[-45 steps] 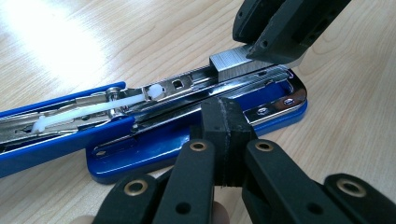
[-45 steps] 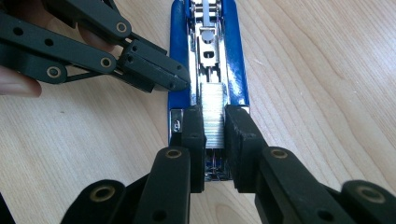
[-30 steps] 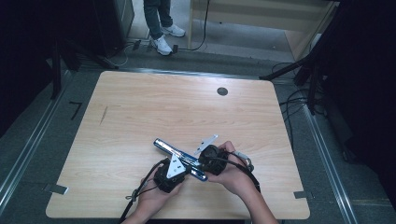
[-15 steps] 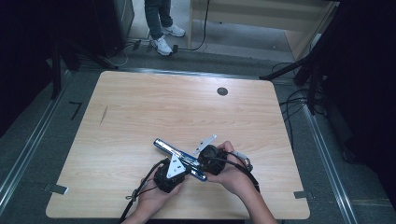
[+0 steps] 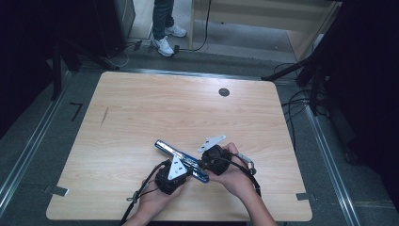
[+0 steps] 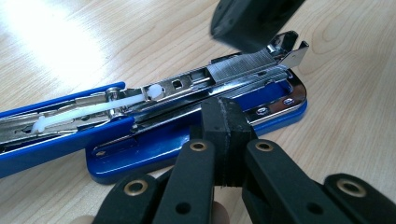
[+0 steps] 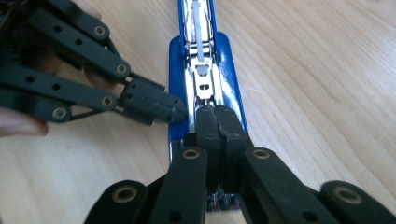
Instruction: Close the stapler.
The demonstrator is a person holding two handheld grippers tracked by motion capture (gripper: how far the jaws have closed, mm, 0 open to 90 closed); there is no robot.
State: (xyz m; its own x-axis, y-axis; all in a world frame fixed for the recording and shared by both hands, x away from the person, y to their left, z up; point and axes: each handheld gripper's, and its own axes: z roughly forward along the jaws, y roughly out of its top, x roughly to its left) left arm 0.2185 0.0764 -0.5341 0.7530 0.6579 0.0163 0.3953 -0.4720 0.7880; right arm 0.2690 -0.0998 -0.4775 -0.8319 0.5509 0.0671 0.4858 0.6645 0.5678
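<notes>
Down on the near part of the table, in the high view, an opened blue stapler lies aslant between both hands. From the left tongs, pressed together, the tips rest against the stapler's base beside its strip of staples. From the right tongs, which have just closed together empty, the tips sit over the stapler's metal channel, the left tongs just beside

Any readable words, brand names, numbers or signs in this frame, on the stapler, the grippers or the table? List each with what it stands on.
None can be read.
Blue stapler: open, strip of staples in the metal channel; no brand or number legible.
Left gripper and right gripper: plain black jaws, no markings.
Table: bare wood grain, no label.
</notes>
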